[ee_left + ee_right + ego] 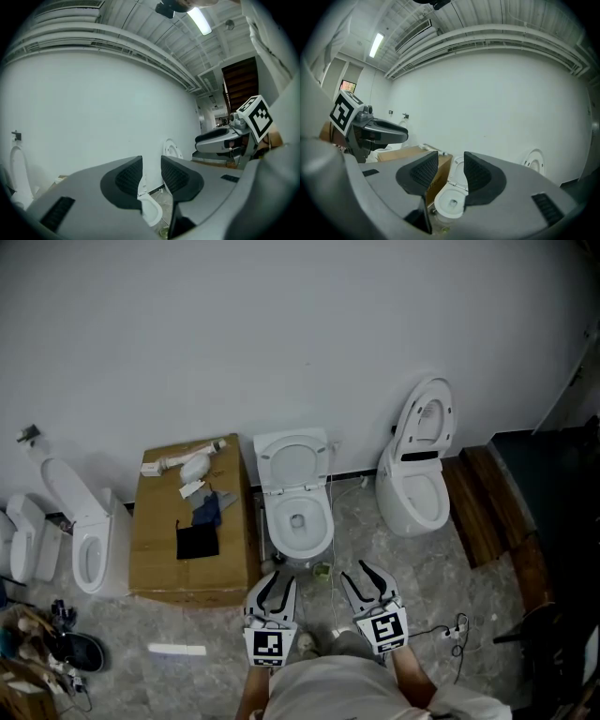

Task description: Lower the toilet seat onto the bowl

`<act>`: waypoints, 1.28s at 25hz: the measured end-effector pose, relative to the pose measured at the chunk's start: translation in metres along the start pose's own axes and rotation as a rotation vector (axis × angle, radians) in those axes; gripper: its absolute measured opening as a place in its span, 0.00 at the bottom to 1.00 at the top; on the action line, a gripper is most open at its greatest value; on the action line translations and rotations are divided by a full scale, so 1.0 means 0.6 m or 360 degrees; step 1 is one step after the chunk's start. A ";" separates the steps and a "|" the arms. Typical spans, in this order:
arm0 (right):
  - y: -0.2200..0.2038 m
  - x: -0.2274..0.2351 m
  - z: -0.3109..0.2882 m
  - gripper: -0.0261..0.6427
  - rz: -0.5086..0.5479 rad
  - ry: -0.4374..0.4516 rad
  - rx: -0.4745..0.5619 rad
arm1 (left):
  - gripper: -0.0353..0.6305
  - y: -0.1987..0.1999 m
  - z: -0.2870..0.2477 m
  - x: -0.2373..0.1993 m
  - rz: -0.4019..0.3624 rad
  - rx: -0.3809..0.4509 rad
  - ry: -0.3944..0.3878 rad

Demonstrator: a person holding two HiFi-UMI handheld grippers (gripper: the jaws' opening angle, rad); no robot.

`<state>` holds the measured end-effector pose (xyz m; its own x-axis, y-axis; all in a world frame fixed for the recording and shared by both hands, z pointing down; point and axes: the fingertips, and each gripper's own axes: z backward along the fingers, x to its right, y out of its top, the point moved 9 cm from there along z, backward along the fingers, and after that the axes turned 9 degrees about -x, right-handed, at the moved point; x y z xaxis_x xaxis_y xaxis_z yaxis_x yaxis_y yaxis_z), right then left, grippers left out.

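Note:
The middle white toilet stands against the wall with its seat (292, 460) tipped up over the open bowl (300, 521). Both grippers hover low in the head view, in front of this toilet and clear of it. My left gripper (272, 592) has its jaws drawn close with nothing between them. My right gripper (367, 582) holds its jaws a little wider, also empty. The left gripper view shows the left gripper (151, 176) with the bowl (152, 211) below its pads. Between the right gripper's (451, 171) jaws I see the raised seat (458, 174) and the bowl (451, 202).
A cardboard box (192, 521) with small items on top stands left of the middle toilet. Another toilet (417, 493) with its lid up is on the right, and a third (89, 549) on the left. Dark wooden planks (483, 502) lie far right. A cable (455, 626) trails on the floor.

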<state>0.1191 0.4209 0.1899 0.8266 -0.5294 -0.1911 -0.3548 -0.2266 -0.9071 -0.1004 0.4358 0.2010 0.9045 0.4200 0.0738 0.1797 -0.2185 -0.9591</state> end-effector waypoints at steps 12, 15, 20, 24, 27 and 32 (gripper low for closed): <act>0.015 0.023 -0.080 0.30 0.0041 0.0034 -0.0008 | 0.25 0.002 -0.057 -0.047 0.0012 0.0007 0.0044; 0.024 0.046 -0.110 0.30 0.0042 0.0043 0.0011 | 0.25 0.008 -0.090 -0.059 0.0005 0.0006 0.0059; 0.022 0.095 -0.167 0.30 0.0053 0.0076 -0.0006 | 0.25 0.015 -0.159 -0.074 0.0025 -0.0010 0.0079; 0.039 0.140 -0.225 0.30 0.0057 0.0117 0.0000 | 0.25 0.035 -0.225 -0.094 0.0035 -0.0009 0.0108; 0.048 0.172 -0.266 0.30 0.0065 0.0137 0.0003 | 0.25 0.047 -0.270 -0.108 0.0035 -0.0021 0.0130; 0.053 0.233 -0.325 0.30 0.0061 0.0179 -0.0017 | 0.25 0.064 -0.345 -0.120 0.0037 -0.0063 0.0162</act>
<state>0.1382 0.1804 0.2074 0.7585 -0.6258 -0.1817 -0.3901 -0.2127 -0.8958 -0.0783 0.2148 0.2156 0.9429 0.3230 0.0811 0.1715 -0.2623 -0.9496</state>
